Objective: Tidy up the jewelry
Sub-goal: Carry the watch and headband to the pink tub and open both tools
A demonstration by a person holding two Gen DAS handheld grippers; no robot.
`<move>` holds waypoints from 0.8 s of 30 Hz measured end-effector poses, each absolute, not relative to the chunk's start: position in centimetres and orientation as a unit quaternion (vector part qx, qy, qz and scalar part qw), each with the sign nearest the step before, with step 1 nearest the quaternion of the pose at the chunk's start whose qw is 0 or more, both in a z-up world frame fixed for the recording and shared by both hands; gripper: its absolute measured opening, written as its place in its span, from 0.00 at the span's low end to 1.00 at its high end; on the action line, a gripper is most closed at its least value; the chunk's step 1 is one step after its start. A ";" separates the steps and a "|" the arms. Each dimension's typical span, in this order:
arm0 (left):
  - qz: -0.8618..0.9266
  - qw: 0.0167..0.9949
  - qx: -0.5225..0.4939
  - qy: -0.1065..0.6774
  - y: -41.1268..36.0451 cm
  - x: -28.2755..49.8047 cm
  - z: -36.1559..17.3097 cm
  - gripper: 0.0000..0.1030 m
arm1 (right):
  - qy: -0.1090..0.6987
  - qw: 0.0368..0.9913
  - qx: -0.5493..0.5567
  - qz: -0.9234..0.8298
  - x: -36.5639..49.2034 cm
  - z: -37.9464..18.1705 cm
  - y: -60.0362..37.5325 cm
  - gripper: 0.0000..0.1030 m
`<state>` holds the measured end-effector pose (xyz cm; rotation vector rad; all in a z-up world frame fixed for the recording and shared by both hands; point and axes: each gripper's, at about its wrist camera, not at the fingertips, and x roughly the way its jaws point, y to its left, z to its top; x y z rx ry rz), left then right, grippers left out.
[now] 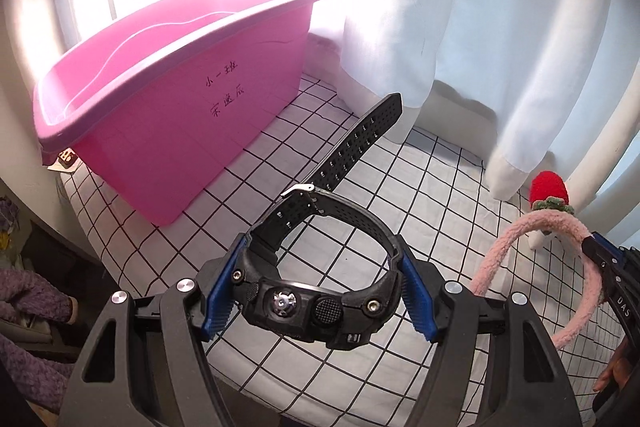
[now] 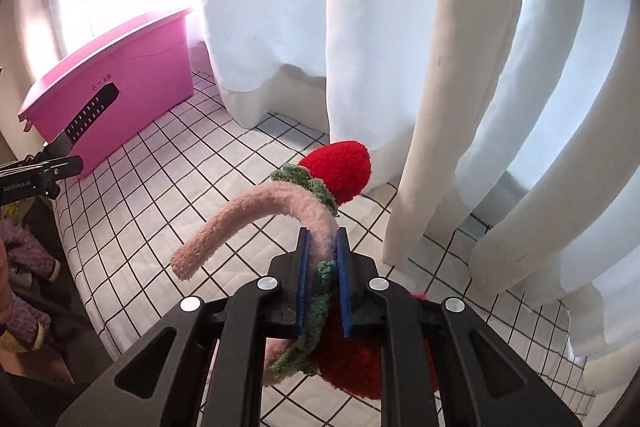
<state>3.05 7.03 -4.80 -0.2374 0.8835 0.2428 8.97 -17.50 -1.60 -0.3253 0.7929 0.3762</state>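
With the left gripper (image 1: 320, 291) clamped on the black watch (image 1: 316, 291) and the right gripper (image 2: 323, 287) clamped on the pink headband (image 2: 256, 207), carry both level toward the pink bin (image 1: 168, 107) at 10 o'clock, releasing only above its opening.

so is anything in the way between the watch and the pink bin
Nothing visible. The left gripper holds the watch above the grid-pattern cloth, and only bare cloth lies between it and the open-topped pink bin.
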 end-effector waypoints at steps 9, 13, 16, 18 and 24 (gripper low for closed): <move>0.166 0.902 -0.130 0.377 8.7 0.6 0.9 0.66 | 0.285 0.904 -0.174 0.267 10.1 5.9 -12.4 0.12; 0.185 0.907 -0.135 0.353 10.9 -0.2 4.0 0.66 | 0.253 0.904 -0.169 0.301 10.9 8.6 -8.8 0.12; 0.199 0.912 -0.134 0.333 13.2 -0.4 6.2 0.66 | 0.238 0.901 -0.164 0.324 11.5 10.2 -5.4 0.12; 0.209 0.916 -0.129 0.318 15.1 -0.2 7.5 0.66 | 0.228 0.899 -0.162 0.337 11.9 11.1 -2.8 0.12; 0.226 0.916 -0.124 0.308 21.7 1.5 9.5 0.66 | 0.228 0.891 -0.143 0.365 14.3 13.2 5.9 0.12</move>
